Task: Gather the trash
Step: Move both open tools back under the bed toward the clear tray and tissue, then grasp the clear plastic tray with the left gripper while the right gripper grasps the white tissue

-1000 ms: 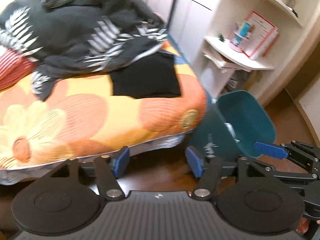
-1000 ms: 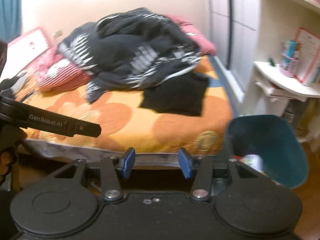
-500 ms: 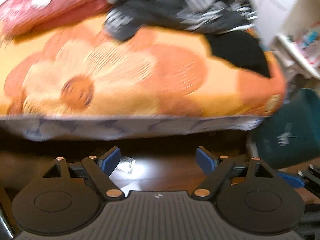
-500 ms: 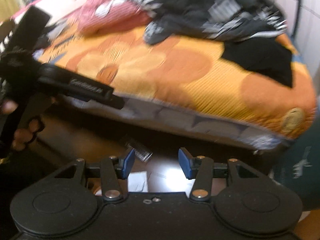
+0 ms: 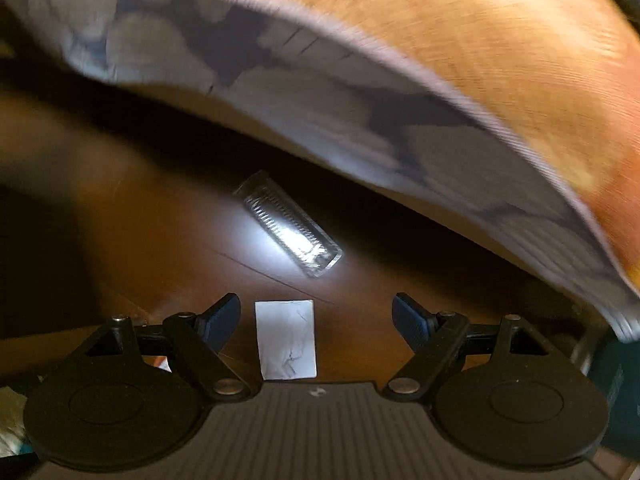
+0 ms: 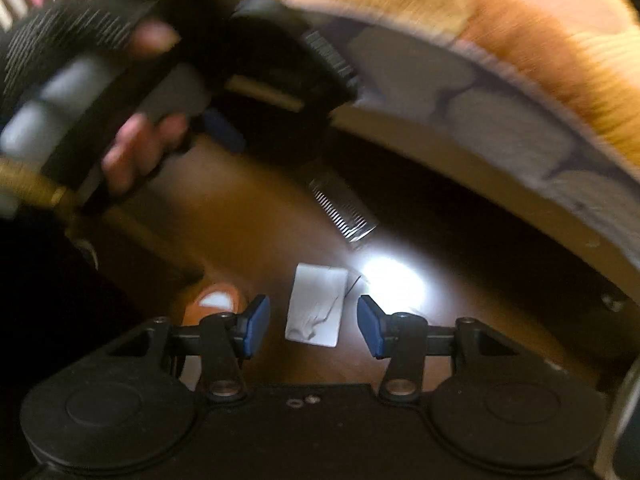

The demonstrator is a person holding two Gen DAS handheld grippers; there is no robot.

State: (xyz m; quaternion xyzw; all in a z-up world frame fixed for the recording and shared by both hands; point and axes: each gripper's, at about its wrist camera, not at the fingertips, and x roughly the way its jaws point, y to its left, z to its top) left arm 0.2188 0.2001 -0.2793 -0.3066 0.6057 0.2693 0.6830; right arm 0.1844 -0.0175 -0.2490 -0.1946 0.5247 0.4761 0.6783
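Observation:
A white piece of paper [image 5: 286, 339] lies flat on the brown wooden floor beside the bed. Beyond it lies a clear ribbed plastic wrapper [image 5: 289, 224], glinting under a light spot. My left gripper [image 5: 316, 322] points down at the floor, open, with the paper seen between its blue pads but not touched. My right gripper [image 6: 311, 326] hangs open over the same paper [image 6: 317, 310], with the wrapper [image 6: 343, 210] farther ahead. In the right wrist view the left gripper's body and the hand holding it [image 6: 136, 148] fill the upper left, blurred.
The bed's edge with its orange flowered cover [image 5: 500, 40] and grey-patterned sheet [image 5: 320, 92] overhangs the floor just beyond the trash. A teal bin [image 5: 624, 392] shows at the far right edge. A small orange and white scrap [image 6: 216, 300] lies left of the right gripper.
Both grippers have dropped from bed height toward the floor and tilted downward. The bed top and bin have left the view; paper and wrapper now lie close ahead. The left jaws stand wider.

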